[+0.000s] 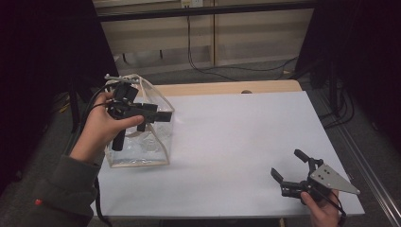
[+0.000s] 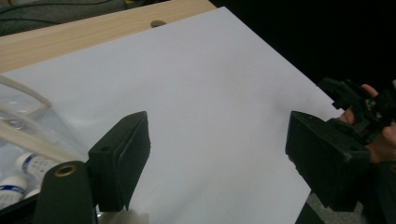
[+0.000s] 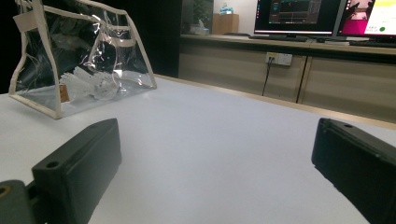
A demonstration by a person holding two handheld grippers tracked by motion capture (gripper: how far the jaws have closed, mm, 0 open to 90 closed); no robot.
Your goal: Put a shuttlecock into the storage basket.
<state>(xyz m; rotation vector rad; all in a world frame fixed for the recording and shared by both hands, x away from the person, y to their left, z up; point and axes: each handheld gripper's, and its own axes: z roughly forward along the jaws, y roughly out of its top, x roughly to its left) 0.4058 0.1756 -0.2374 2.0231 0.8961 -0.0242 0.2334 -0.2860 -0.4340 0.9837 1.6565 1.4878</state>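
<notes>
Clear plastic pouch with cream trim (image 1: 142, 137), upright at smooth white tabletop's (image 1: 236, 142) left edge. Left gripper (image 1: 158, 116) above it, jaws wide; right gripper (image 1: 289, 166) near front-right corner, likewise wide, empty.

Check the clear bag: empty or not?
Not empty. Small white bottles with blue labels lie on the bottom of the bag, seen through its clear wall in both gripper views.

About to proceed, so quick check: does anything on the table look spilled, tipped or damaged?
Nothing stands out. The clear bag stands upright at the table's left with small white bottles inside; the white table surface shows no spill. Both grippers are open.
</notes>
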